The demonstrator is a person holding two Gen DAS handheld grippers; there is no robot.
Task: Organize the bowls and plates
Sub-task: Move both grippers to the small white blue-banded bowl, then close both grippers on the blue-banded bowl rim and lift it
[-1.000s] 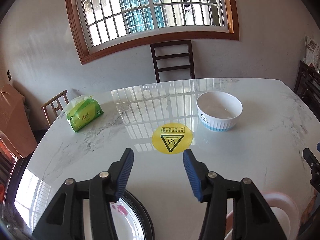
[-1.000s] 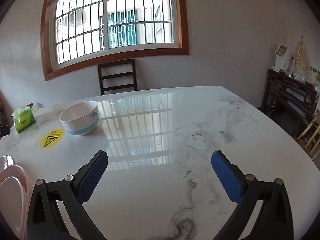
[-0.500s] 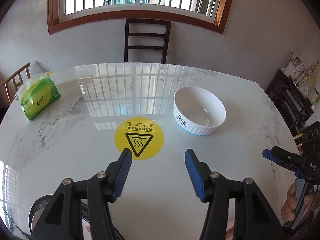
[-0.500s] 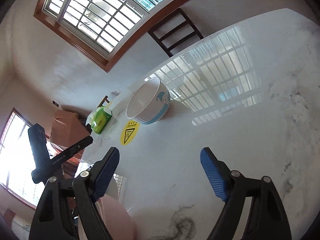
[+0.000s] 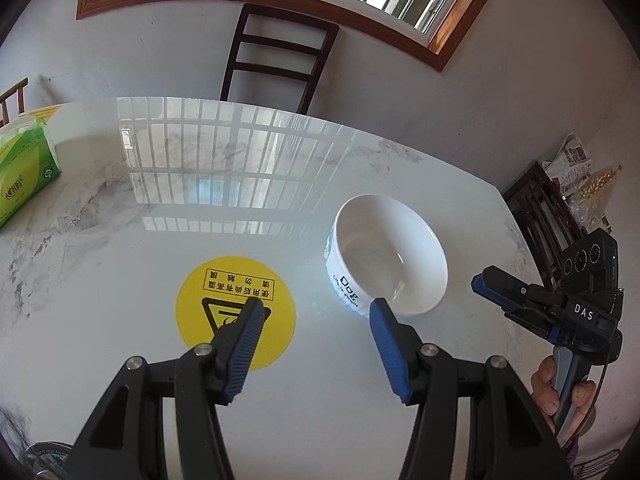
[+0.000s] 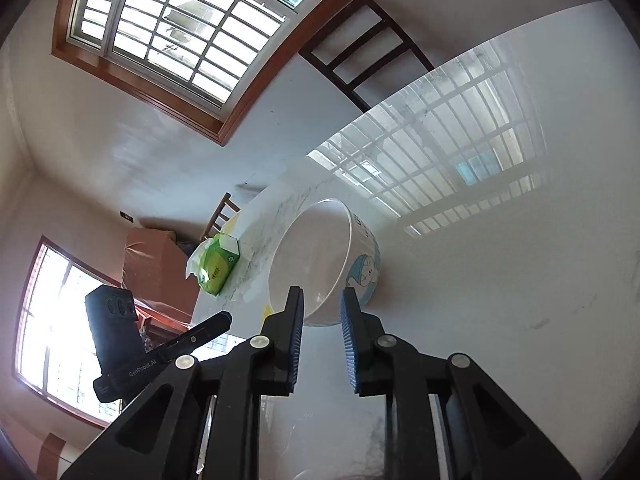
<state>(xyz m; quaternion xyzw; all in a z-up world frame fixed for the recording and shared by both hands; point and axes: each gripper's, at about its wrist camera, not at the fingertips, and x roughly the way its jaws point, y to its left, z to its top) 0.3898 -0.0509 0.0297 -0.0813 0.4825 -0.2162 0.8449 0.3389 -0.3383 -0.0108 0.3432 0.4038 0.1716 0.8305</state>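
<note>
Now the right gripper (image 6: 321, 304) has its jaws narrowed to a slim gap, having just been closing from a wide spread, with the near rim of the white bowl (image 6: 320, 256) lined up right at the gap. In the left wrist view, though, its tips appear just short of the bowl, so the pads are probably not pressing on the rim yet; nothing is clamped. Compared with a moment ago, this gripper has rolled and swung in toward the bowl, which now fills the view ahead of it. The left gripper (image 5: 316, 308) keeps its 2 fingers apart at an unchanged middle spread, holding nothing, and has come forward so the bowl's near-left edge sits just beyond its right fingertip and the yellow warning sticker (image 5: 236, 312) lies under its left one. The bowl stands upright on the marble table (image 5: 120, 248), just right of the sticker, with the green tissue pack (image 5: 24, 168) well apart at the far left. This likely means the bowl is the piece about to be picked up by its rim.
</note>
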